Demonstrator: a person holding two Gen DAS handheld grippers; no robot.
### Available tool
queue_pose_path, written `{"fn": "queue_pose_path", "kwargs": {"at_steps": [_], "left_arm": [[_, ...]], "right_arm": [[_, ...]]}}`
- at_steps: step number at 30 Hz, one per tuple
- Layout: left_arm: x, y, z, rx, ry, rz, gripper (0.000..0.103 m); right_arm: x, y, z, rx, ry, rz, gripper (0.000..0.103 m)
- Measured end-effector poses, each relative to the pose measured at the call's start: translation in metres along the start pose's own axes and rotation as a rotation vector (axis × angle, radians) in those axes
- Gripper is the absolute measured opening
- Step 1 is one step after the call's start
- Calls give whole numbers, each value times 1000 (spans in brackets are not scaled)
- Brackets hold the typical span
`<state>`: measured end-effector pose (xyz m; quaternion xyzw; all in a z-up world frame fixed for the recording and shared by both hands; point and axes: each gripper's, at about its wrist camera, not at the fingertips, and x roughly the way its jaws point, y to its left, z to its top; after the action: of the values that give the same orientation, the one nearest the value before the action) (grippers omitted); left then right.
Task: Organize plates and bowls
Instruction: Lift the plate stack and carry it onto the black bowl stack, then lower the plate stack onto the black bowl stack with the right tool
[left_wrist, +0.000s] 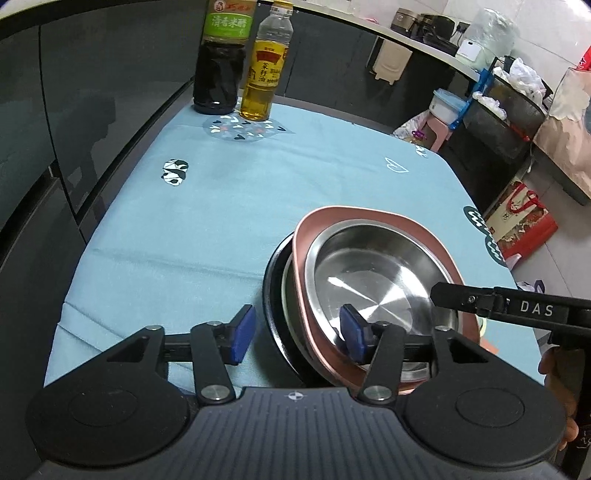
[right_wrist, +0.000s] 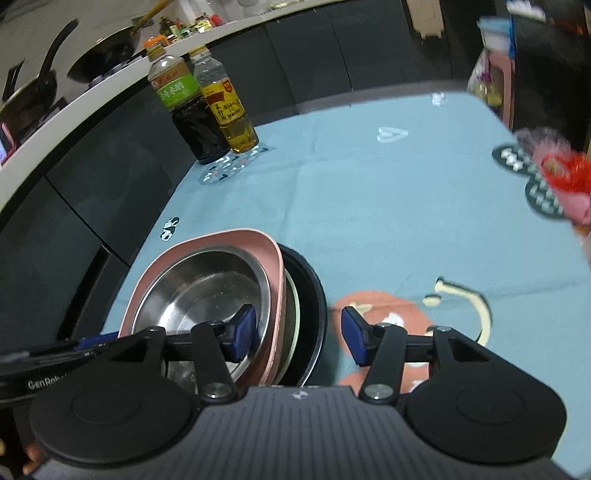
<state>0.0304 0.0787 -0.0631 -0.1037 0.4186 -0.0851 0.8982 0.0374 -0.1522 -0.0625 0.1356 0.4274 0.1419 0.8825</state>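
Stack at desk (left_wrist: 221, 206) near edge, 5 o'clock in left view: steel bowl (left_wrist: 376, 273) nested in pink plate (left_wrist: 369, 218), black dish (left_wrist: 271, 295) beneath. Rigid, slick, probably light; grip at rims. Left claw (left_wrist: 295, 334) and right claw (right_wrist: 298, 334) spread, astride rims.

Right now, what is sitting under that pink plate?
Under the pink plate a pale dish edge peeks out, then a black dish at the bottom on the blue cloth. Their insides are covered, so I cannot tell whether anything else lies between.
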Motion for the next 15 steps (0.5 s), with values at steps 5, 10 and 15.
{"fn": "queue_pose_path", "kwargs": {"at_steps": [5,10,15], "left_arm": [[6,2,0,-12,10,-7,56],[14,5,0,-42,39,-23,62],[19,8,0,-58,39,-38,66]], "right_arm": [[2,-1,-2,19,25,25,49],[4,-1,-3,16,40,29,49],[9,0,-3,16,54,28,49]]}}
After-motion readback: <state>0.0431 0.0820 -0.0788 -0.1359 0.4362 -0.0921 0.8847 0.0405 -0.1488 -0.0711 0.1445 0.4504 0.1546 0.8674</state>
